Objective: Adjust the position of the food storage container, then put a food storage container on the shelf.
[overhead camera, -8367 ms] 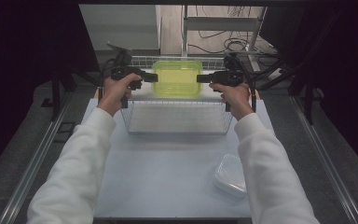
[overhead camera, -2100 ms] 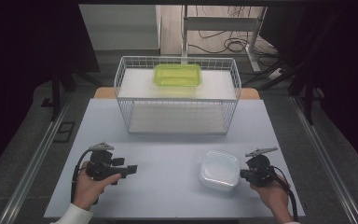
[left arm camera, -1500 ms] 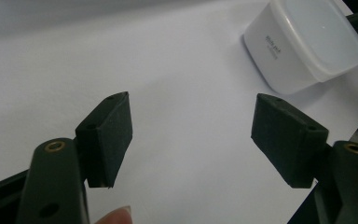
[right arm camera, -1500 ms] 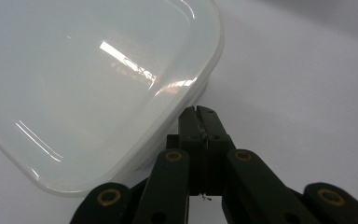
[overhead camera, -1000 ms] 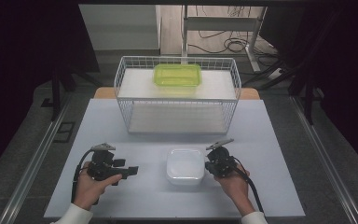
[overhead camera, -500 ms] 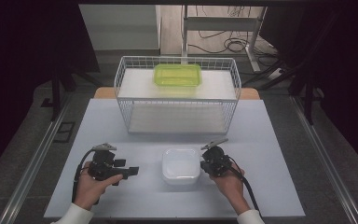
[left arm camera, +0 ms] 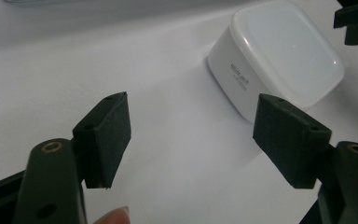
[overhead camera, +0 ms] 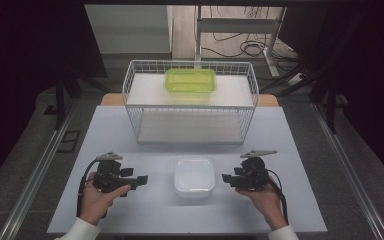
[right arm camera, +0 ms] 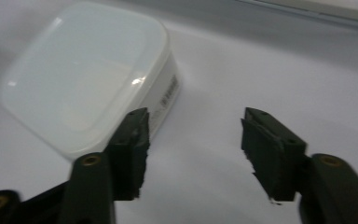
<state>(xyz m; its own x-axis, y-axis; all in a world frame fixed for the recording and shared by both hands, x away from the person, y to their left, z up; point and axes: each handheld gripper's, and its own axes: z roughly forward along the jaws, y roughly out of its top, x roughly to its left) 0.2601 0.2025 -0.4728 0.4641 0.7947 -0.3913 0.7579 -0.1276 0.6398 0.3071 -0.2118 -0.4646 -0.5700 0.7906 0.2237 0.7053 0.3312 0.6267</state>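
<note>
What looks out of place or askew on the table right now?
Nothing stands out. The white container sits flat and closed between the open left gripper and right gripper; the green container lies level atop the wire basket.

Lab: dark curtains (overhead camera: 40, 60), floor cables (overhead camera: 240, 47), rig table (overhead camera: 130, 130).
</note>
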